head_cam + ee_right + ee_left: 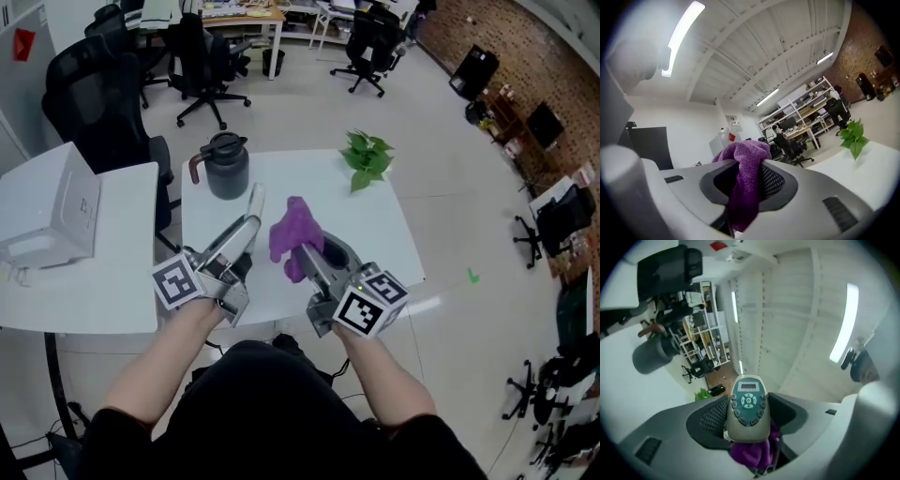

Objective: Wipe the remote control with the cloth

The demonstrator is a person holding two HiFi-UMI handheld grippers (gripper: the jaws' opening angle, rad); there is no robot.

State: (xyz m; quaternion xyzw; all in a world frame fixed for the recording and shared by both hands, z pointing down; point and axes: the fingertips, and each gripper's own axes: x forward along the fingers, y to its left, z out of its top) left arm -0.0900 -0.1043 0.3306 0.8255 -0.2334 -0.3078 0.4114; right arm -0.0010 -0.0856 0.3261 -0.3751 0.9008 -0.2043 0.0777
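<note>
Purple cloth [746,174], pinched by right gripper [311,248], centre frame; remote control [749,405], clamped wide in left gripper [246,230], may slip under hard wiping.

Open office, black swivel chairs [202,61], wooden desk [240,16], brick wall [525,52]

bright, even office light; strong fisheye bend
strip lights [682,35] blow out white overhead in both gripper views, the white desk [375,225] glares pale with faint shadows, corners fall to black, and the cloth [743,187] shows sharp weave.
</note>
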